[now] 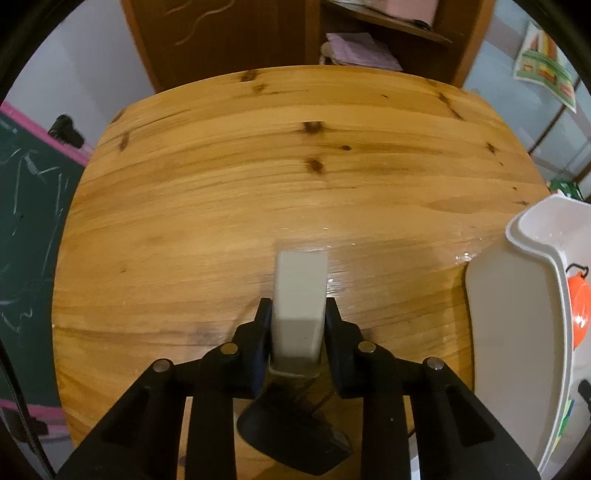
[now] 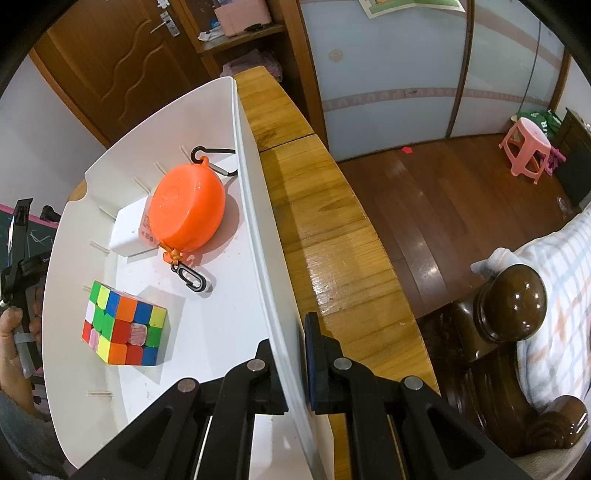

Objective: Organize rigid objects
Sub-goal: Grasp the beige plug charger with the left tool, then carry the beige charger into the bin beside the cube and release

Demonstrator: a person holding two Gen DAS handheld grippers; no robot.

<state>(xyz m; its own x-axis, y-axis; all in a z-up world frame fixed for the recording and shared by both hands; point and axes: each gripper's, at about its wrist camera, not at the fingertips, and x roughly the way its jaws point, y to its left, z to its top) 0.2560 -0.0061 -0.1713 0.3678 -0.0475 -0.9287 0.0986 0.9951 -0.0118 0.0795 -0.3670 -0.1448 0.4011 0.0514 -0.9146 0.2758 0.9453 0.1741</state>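
Note:
My left gripper [image 1: 298, 314] is shut on a white rectangular block [image 1: 300, 295] and holds it over the wooden table [image 1: 258, 166]. The white bin [image 1: 517, 295] stands to its right. My right gripper [image 2: 291, 332] is shut on the right wall of the white bin [image 2: 258, 221], one finger inside, one outside. In the bin lie a Rubik's cube [image 2: 123, 328], an orange round case [image 2: 188, 208] with black clips, and a white box [image 2: 129, 229] partly under the case.
The table's right edge [image 2: 332, 240] runs beside the bin, with wooden floor below. A dark bedpost [image 2: 511, 302] and checked bedding stand at the right. A pink stool [image 2: 526, 149] is far off. A cabinet [image 1: 295, 33] stands behind the table, a chalkboard [image 1: 29, 221] to the left.

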